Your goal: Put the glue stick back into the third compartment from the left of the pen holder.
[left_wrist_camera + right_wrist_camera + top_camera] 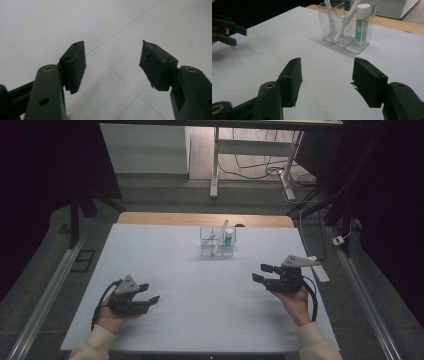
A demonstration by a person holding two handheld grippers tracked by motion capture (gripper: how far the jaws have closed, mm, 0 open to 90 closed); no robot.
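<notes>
A clear plastic organizer (217,242) (347,27) with several compartments stands at the far middle of the white table (200,300). It holds a white stick-like item (342,25) leaning across a compartment and a glue stick (228,237) (362,23) with a white cap and green label standing upright. My left gripper (150,293) (112,65) rests open at the near left, nothing between its jaws. My right gripper (263,272) (327,80) hovers open at the near right, pointing left toward the organizer, with nothing between its jaws.
A wooden strip (205,219) borders the table's far edge. A white power strip (320,270) lies at the right edge. Metal rails (45,295) run along both sides on the floor. A desk frame and cables (260,165) stand beyond the table.
</notes>
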